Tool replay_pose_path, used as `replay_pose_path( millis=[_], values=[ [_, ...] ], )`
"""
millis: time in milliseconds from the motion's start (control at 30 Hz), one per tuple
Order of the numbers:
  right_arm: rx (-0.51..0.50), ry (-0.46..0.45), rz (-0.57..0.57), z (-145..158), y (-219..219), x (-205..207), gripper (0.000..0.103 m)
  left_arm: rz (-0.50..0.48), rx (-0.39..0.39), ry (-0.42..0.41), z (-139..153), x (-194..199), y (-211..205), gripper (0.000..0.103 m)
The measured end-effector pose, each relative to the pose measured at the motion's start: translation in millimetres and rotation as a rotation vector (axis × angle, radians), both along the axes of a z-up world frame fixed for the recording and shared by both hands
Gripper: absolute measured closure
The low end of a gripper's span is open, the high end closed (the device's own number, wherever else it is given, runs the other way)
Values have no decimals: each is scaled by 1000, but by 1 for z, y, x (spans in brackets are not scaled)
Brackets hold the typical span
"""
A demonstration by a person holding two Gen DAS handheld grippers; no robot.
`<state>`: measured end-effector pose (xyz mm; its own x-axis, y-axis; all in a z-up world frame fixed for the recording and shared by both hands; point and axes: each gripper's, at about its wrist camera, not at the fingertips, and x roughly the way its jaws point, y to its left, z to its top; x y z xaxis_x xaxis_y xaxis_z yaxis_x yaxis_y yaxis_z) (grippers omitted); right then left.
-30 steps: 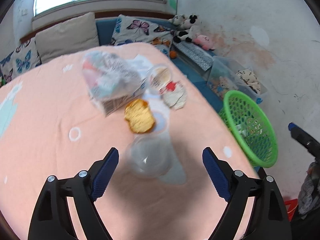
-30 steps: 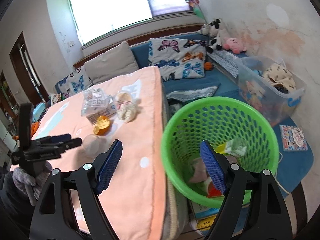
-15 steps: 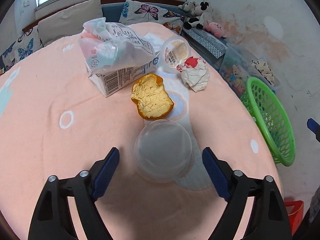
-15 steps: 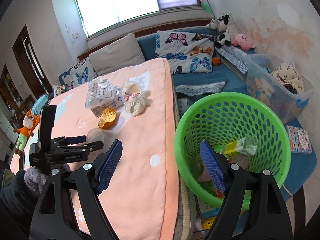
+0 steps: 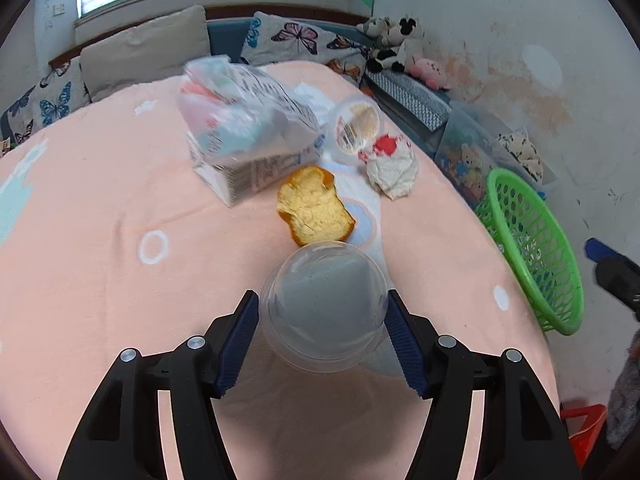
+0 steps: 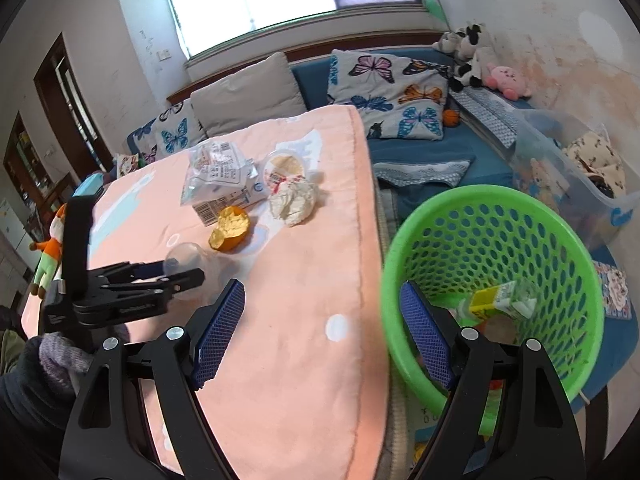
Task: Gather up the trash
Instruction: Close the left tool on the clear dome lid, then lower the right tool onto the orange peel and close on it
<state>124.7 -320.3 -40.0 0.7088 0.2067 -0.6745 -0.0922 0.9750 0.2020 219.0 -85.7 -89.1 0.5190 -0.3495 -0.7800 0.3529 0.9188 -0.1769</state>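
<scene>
Both ribbed blue pads of the left gripper (image 5: 322,338) are clamping a round, clear plastic cup (image 5: 323,306); the right gripper (image 6: 322,334) is hanging with jaws apart.

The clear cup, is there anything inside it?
Empty: the clear cup shows only the tablecloth through its walls, between the left gripper's pads.

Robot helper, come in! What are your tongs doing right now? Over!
Left tongs shut on clear cup. Right tongs open, empty, near green basket. Orange peel, paper wad on table; path looks clear.
</scene>
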Motion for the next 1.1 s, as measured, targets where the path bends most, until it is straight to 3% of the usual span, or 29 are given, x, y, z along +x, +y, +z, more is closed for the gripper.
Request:
replay_pose_path(
  millis=[467, 700, 1100],
  values=[
    [-4, 63, 151, -17, 69, 50, 24, 112, -26, -84, 50, -14, 68, 41],
    [-15, 114, 223, -34, 100, 84, 30, 136, -35, -88, 56, -16, 88, 41],
    [-47, 158, 278, -57, 130, 134, 30, 161, -69, -73, 52, -9, 105, 41]
  ],
)
